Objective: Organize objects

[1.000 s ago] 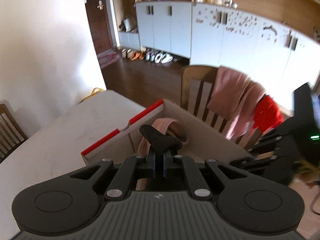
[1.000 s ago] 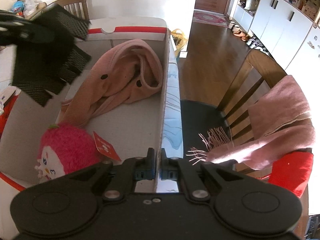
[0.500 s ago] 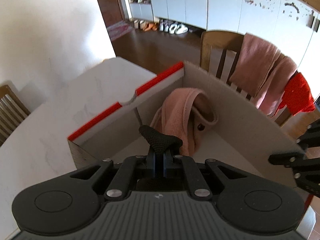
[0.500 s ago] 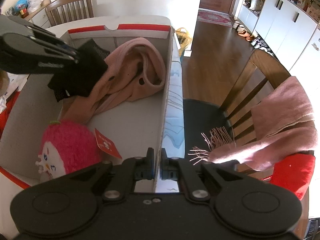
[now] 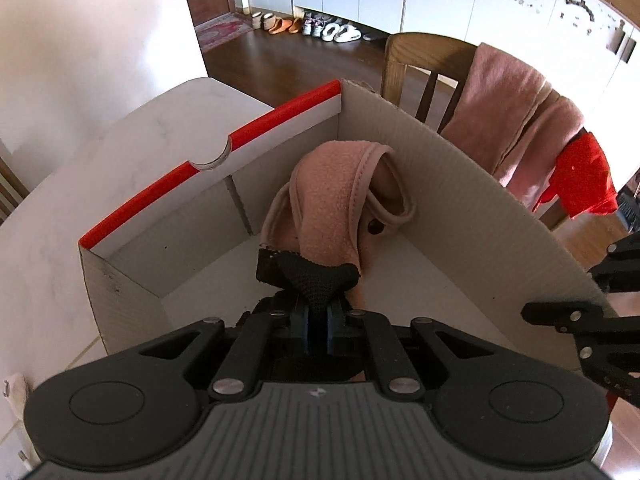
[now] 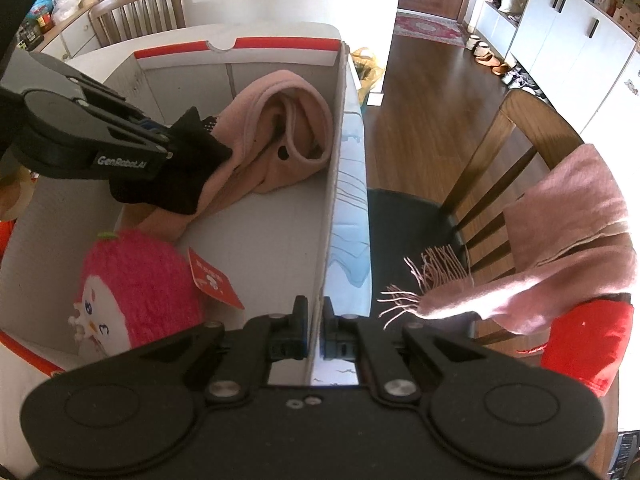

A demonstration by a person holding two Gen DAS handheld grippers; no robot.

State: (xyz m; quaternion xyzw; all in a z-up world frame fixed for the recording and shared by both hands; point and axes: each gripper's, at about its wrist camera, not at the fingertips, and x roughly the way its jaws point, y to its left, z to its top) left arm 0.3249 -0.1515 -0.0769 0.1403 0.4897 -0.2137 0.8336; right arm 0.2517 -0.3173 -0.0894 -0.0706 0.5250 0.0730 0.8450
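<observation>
Two grippers, both busy: right gripper is clamped on the near end of the cardboard box side wall, one finger inside and one outside, apparently steadying it. Left gripper is pinched tight on a black knit item, maybe a sock or glove, can't tell which; it hangs inside the box, low over the tail of the pink fleece garment, bottom edge touching or nearly touching the fleece. Pink plush toy with its red tag sits in the near left corner of the box, apart from the drop zone. Fleece is bunched against the far right corner. Beyond the box: wooden chair with a pink scarf draped over it, not involved. Judgement: placement step, nearly done, release is next. Risks: knit fabric could snag on the pads at release and lift back out; if the pinch has also caught some fleece, pulling away drags the garment. Right clamp is on thin corrugated wall, so any twist there could crease it or skew the box on the table.
</observation>
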